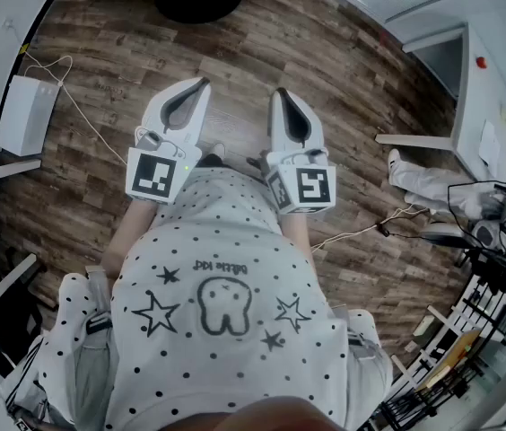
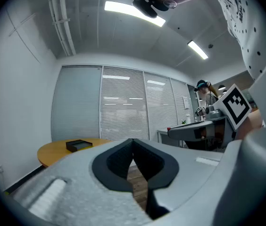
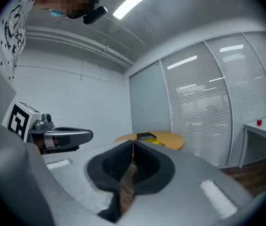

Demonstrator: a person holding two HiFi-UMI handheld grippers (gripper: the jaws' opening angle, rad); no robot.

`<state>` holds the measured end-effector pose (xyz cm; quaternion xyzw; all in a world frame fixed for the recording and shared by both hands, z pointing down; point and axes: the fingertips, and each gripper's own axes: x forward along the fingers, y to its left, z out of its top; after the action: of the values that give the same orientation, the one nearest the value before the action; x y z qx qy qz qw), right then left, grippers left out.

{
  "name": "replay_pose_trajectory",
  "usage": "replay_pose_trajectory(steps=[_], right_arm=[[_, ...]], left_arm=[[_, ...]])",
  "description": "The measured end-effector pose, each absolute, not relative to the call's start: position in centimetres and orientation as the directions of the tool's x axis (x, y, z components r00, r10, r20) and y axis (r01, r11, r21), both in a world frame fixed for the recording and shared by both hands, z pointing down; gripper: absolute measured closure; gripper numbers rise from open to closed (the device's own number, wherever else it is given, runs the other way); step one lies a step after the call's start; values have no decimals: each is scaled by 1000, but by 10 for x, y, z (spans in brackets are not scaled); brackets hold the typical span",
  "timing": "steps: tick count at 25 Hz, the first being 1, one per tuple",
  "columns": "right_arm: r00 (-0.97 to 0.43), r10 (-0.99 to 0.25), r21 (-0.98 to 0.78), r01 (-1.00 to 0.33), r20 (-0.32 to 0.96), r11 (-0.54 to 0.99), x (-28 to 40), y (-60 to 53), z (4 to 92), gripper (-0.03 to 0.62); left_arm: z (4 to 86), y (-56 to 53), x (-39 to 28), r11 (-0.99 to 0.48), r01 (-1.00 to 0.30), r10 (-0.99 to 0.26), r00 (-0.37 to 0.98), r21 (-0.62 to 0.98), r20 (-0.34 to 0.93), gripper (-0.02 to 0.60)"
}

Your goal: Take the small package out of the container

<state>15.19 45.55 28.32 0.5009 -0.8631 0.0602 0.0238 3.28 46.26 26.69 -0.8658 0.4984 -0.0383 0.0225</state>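
Left gripper view shows your left claw shut, tips touching, with nothing in it. You hold it flat, pointing across the room at the round table. The black container sits on that table, well apart from you.

Your right claw is shut and empty too, held flat, side by side with the left one. Its view shows the container with something yellow just beside it.

The small package should be in the container, but it is too small to see from here. I think it will be light and maybe a bit squashy, so pinch it softly around the middle. You will need to open a claw first.
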Motion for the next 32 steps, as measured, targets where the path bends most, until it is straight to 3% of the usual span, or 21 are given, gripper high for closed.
replay_pose_trajectory(steps=[20,32], right_arm=[[-506,-856,-86,-862,102,499,155,446,283,588],[-528,-849,-132,-841,-3,524,155,445,272,591]], left_arm=[[263,444,41,-516,-855,-856,515,-53,42,574],[272,439,37,-512,-856,-858,507,-63,80,574]])
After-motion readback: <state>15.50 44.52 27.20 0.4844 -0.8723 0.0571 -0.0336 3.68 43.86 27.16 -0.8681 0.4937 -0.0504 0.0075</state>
